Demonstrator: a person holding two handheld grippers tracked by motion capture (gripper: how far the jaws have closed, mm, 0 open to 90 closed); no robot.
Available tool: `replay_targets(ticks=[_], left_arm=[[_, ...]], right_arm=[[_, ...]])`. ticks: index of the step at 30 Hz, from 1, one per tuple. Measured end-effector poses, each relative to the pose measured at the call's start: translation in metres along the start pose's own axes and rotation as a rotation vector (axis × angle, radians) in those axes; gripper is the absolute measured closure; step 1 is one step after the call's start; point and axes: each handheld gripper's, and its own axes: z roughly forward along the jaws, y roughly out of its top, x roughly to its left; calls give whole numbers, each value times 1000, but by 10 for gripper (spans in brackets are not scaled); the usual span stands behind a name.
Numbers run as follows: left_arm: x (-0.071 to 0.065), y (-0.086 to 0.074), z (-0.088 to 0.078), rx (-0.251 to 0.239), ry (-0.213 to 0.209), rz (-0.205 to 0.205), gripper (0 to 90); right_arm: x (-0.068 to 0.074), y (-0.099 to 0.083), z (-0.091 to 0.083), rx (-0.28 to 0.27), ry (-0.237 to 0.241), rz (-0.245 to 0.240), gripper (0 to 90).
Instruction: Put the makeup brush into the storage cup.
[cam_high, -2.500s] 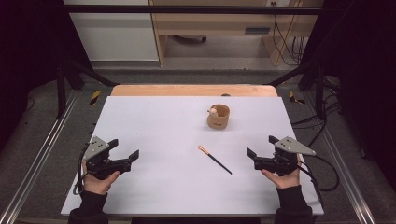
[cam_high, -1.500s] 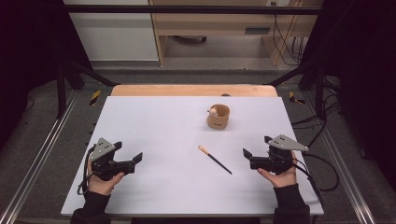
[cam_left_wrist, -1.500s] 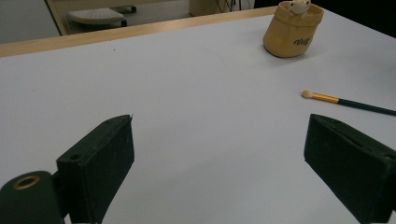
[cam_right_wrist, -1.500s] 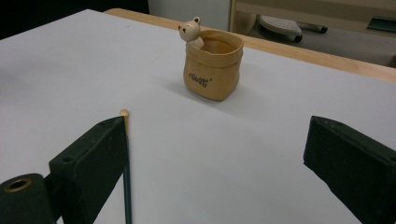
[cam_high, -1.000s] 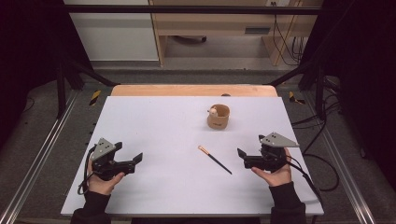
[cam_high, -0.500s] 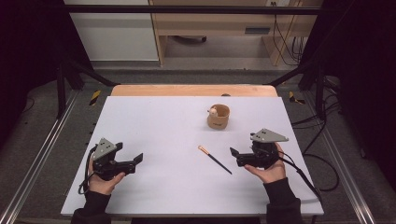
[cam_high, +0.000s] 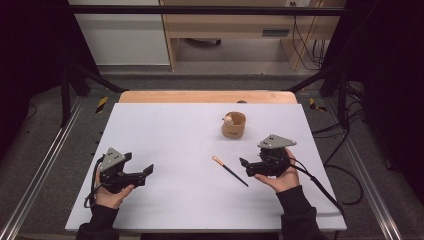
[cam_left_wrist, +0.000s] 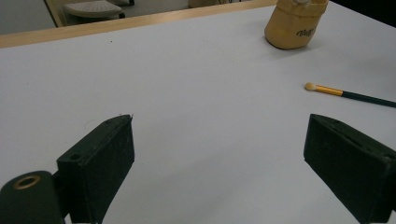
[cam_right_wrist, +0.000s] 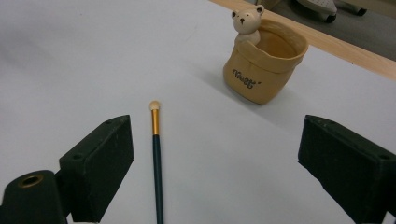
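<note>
Brush (cam_high: 230, 171) lying flat on the white table (cam_high: 165, 130), untouched, pale tip pointing toward the bear-trimmed cup (cam_high: 233, 124) standing upright a little beyond it. Right gripper (cam_high: 246, 165) hovering just beside the dark handle end, jaws spread wide, gripping nothing; in the right gripper view, handle (cam_right_wrist: 157, 172) running up close beside the left jaw rather than centred between the two. Left gripper (cam_high: 148, 170) resting well apart at the near left, jaws likewise spread and empty. Judging from this: reaching under way, grasping not yet done, lifting and probably dropping into the cup all remaining.
</note>
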Motion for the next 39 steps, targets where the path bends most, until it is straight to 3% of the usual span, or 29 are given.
replay_targets(ticks=[4,26,39], left_arm=[[0,0,0,0,0,-2,83],[0,-2,4,19,4,8,82],[0,-2,4,20,4,16,83]], right_arm=[[3,4,7,38,6,-39,135],[13,18,38,130,46,-90,194],[16,19,47,183,68,-114,244]])
